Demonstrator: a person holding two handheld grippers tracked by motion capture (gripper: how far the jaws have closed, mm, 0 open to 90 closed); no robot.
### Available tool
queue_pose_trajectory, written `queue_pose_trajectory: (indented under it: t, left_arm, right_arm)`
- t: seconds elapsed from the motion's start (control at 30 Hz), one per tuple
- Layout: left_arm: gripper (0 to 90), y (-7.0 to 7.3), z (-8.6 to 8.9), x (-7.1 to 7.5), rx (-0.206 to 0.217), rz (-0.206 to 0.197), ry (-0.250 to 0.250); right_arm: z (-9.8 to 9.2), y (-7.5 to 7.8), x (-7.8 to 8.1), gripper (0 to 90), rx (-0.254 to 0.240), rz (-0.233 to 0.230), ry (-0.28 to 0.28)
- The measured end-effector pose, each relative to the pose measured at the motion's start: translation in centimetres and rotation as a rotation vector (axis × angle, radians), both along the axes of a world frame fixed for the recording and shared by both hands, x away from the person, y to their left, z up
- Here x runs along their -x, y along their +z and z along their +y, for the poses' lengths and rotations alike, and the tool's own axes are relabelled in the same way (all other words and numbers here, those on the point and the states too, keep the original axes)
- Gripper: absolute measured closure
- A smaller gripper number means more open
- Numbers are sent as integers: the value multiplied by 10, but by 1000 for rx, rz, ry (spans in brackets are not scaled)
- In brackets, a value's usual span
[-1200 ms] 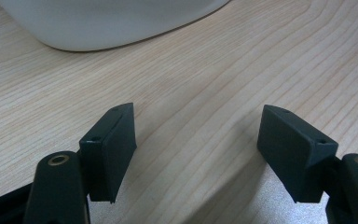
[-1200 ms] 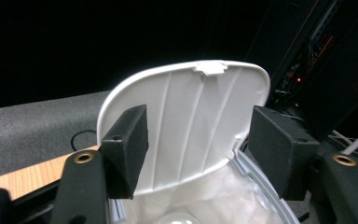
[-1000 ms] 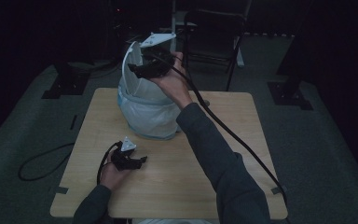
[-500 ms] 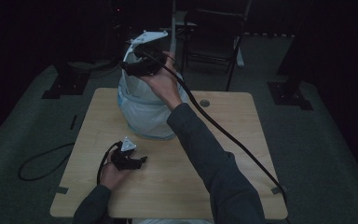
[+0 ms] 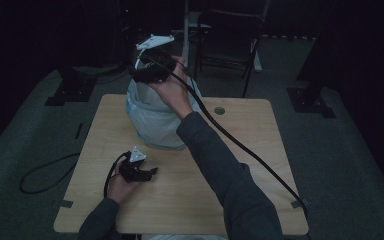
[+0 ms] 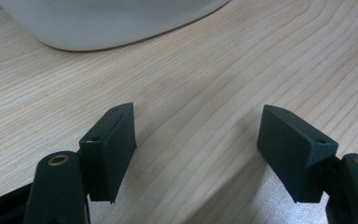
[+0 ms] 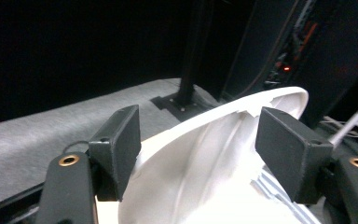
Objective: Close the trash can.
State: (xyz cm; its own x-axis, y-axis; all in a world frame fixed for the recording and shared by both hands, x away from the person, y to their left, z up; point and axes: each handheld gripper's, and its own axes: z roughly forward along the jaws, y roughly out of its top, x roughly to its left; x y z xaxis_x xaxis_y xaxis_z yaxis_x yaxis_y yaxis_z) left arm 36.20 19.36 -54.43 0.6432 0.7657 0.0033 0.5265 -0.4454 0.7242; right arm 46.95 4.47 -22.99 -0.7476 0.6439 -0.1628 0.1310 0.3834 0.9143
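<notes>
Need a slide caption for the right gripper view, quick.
Right claw, jaws open, straddling the white bin's rim, with dark grey floor beyond.

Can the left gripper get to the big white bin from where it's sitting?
Probably yes. The left gripper rests on the wooden table with its jaws open, and only bare wood lies between it and the bottom of the white bin. Nothing blocks the way, though it isn't touching the bin.
</notes>
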Motion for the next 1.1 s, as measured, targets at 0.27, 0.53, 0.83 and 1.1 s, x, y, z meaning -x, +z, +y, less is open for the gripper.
queue_pose_trajectory:
  t: [0.27,0.53,0.83,1.1]
  left_arm:
    - [287,0,0,0,-1,-1,0]
    - [287,0,0,0,-2,0,-2]
    - [287,0,0,0,0,2,-2]
    - [287,0,0,-1,-2,-1,-3]
  right_arm:
    - [-24,-3,-1,305,-4,-15,-26]
    - [-56,-18,-17,370,26,17,-122]
    - [-77,-30,-24,554,36,16,-145]
    - [-84,-36,-28,606,62,4,-154]
